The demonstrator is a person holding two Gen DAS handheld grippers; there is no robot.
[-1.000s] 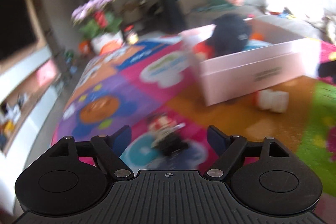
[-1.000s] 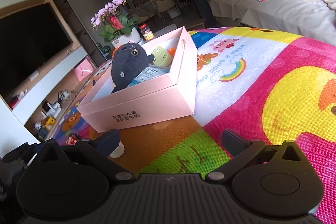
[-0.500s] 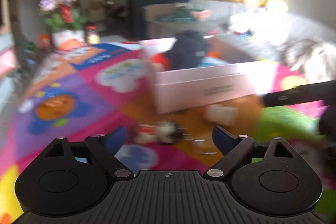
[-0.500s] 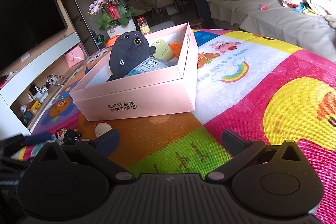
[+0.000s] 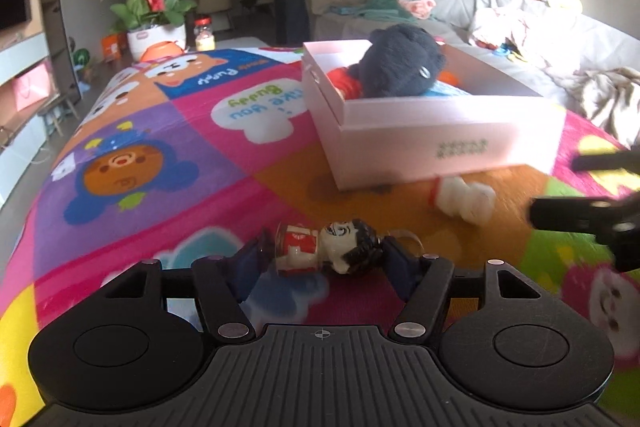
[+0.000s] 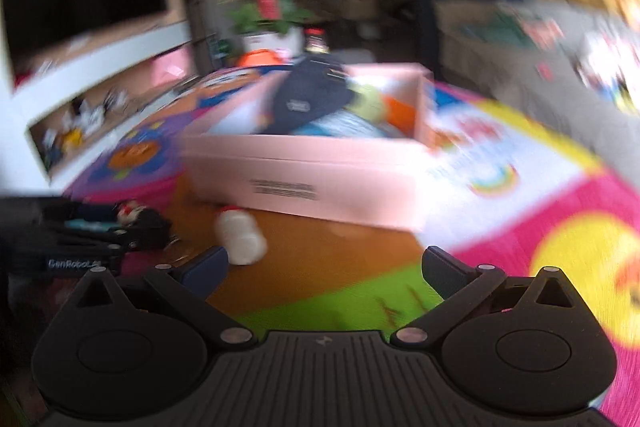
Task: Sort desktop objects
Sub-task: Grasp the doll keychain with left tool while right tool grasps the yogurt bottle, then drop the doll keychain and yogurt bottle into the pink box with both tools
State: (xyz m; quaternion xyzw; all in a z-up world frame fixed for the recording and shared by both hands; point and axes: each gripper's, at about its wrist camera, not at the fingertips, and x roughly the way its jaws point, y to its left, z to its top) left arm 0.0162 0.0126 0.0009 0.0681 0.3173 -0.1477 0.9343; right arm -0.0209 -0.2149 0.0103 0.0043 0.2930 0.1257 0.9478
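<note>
Left wrist view: left gripper (image 5: pixel 324 257) jaws are closing around a doll (image 5: pixel 328 247) lying on the mat (image 5: pixel 160 131). Pink box (image 5: pixel 432 143) sits at 1 o'clock. Right gripper (image 6: pixel 324 267) is held wide open, empty.

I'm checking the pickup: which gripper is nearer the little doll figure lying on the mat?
Left. The left gripper is closing around the doll figure; the right gripper hangs open, off to its side.
</note>
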